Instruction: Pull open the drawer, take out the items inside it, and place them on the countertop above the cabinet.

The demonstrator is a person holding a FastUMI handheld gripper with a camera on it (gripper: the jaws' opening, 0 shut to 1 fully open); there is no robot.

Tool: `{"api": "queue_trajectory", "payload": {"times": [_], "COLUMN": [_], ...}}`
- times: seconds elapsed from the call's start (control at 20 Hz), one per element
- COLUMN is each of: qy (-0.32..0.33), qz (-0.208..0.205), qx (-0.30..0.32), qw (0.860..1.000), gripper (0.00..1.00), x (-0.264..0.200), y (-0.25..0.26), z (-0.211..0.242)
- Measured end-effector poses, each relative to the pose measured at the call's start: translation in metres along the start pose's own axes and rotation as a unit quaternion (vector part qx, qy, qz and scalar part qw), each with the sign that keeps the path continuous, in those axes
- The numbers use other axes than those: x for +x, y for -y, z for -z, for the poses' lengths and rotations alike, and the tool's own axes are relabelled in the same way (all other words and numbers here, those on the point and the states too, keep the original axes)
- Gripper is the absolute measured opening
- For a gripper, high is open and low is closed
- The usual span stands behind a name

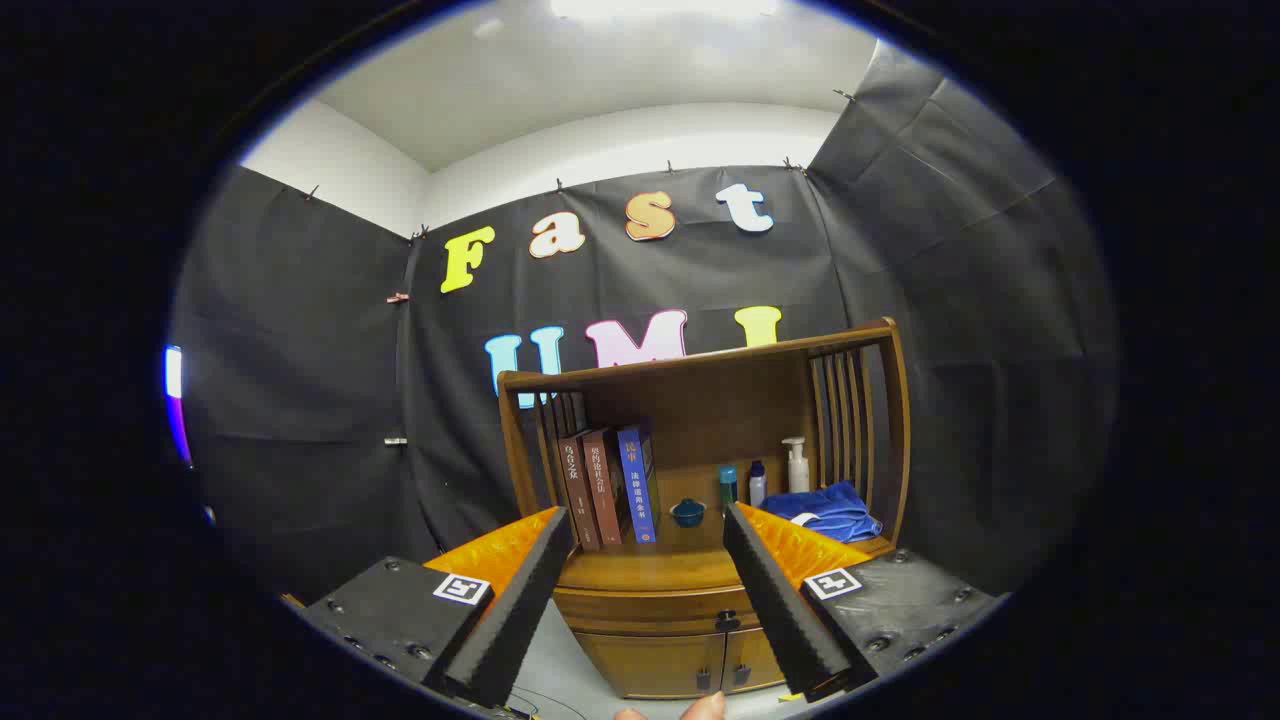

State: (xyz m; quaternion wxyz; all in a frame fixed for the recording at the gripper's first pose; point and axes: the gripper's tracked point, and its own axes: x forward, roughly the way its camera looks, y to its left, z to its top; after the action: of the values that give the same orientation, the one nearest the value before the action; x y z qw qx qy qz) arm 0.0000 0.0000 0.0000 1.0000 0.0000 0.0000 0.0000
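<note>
A wooden cabinet (700,590) stands against the booth wall, well beyond my fingers. Its drawer (650,608) sits closed under the countertop (650,568), with a small dark knob (728,621) at its right end. Below it are two closed doors (690,662). My gripper (645,515) is open, its two fingers spread wide with nothing between them, framing the cabinet from a distance. The drawer's contents are hidden.
On the countertop stand three books (608,487), a small blue lidded pot (687,512), a teal bottle (728,487), a white bottle (757,484), a pump bottle (796,465) and a blue cloth (830,510). A slatted wooden rail (850,420) encloses the back and sides. Fingertips of a hand (700,708) show below.
</note>
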Motion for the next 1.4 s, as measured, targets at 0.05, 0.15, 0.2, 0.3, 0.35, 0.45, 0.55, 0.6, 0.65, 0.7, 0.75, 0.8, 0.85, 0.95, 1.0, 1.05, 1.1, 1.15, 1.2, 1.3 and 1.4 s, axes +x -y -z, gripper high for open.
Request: {"api": "queue_trajectory", "payload": {"times": [0.05,0.15,0.2,0.3,0.35,0.45,0.55,0.6,0.65,0.7,0.75,0.8,0.85,0.95,1.0,1.05,1.1,1.15,1.2,1.3,1.4], "qy": [0.004,0.009,0.008,0.001,-0.002,-0.01,-0.016,-0.017,-0.017,-0.018,-0.018,-0.017,-0.016,-0.014,-0.011,-0.006,-0.004,-0.003,-0.007,-0.018,-0.04], "qz": [0.0,0.001,0.002,0.003,0.004,0.017,0.031,0.037,0.039,0.043,0.047,0.051,0.053,0.045,0.04,0.038,0.038,0.037,0.036,0.035,0.04], "qx": [-0.002,0.0,-0.001,-0.001,-0.004,-0.022,-0.047,-0.056,-0.062,-0.065,-0.066,-0.066,-0.062,-0.052,-0.046,-0.042,-0.039,-0.038,-0.04,-0.04,-0.038], "qw": [1.0,1.0,1.0,1.0,1.0,1.0,0.998,0.998,0.997,0.997,0.997,0.996,0.997,0.998,0.998,0.998,0.999,0.999,0.999,0.998,0.998], "gripper": [0.98,0.98,0.98,0.98,0.98,0.98,0.98,0.98,0.98,0.98,0.98,0.98,0.98,0.98,0.98,0.98,0.98,0.98,0.98,0.99,0.99], "x": [0.001,0.004,0.007,0.012,0.016,0.026,0.032,0.036,0.038,0.04,0.043,0.046,0.049,0.059,0.062,0.066,0.072,0.078,0.084,0.095,0.105], "y": [0.001,0.008,0.012,0.02,0.022,0.034,0.045,0.049,0.051,0.054,0.057,0.059,0.061,0.057,0.056,0.056,0.059,0.059,0.062,0.069,0.082], "z": [-0.001,-0.003,-0.001,0.004,0.006,0.011,0.018,0.02,0.022,0.025,0.028,0.03,0.033,0.048,0.057,0.066,0.077,0.09,0.104,0.137,0.178]}}
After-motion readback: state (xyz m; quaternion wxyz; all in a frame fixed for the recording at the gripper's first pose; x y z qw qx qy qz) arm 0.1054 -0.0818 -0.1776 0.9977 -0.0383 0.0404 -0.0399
